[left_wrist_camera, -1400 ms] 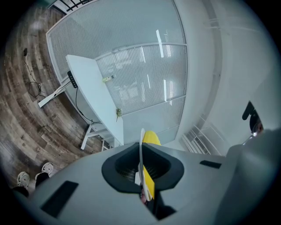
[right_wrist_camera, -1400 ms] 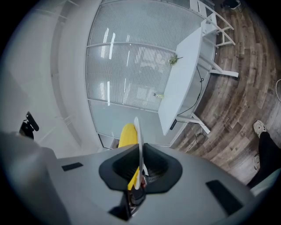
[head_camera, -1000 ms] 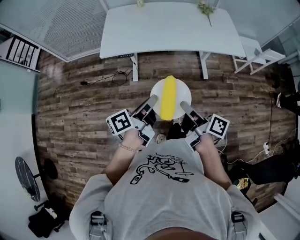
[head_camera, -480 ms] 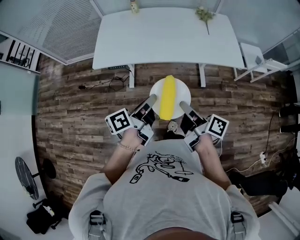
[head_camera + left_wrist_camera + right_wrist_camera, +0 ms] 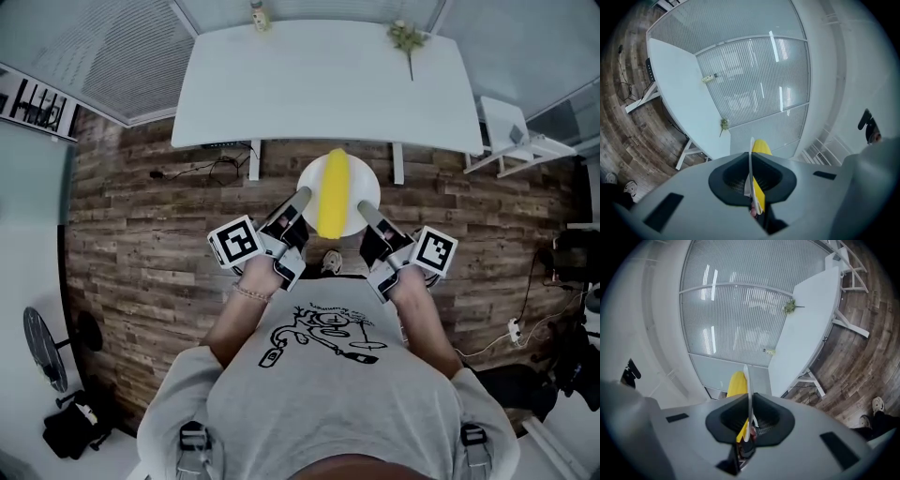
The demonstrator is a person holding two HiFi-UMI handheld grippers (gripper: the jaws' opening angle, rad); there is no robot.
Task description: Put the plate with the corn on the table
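A white round plate [image 5: 360, 190] with a yellow corn cob [image 5: 334, 192] lying along it hangs over the wooden floor, just short of the white table [image 5: 319, 84]. My left gripper [image 5: 302, 199] is shut on the plate's left rim and my right gripper [image 5: 364, 209] is shut on its right rim. In the left gripper view the plate rim [image 5: 751, 159] runs edge-on between the shut jaws, with the corn [image 5: 762, 146] behind it. The right gripper view shows the same: plate [image 5: 747, 394] edge-on, corn [image 5: 737, 384] to its left.
On the table's far edge stand a small bottle [image 5: 258, 17] and a green sprig [image 5: 406, 39]. A white chair [image 5: 511, 136] stands right of the table. Cables [image 5: 208, 167] lie on the floor by the table's left leg. A black fan [image 5: 45, 349] stands at the lower left.
The table has come nearer and larger in the head view as both grippers carry the plate with the corn toward it. The grips are unchanged.
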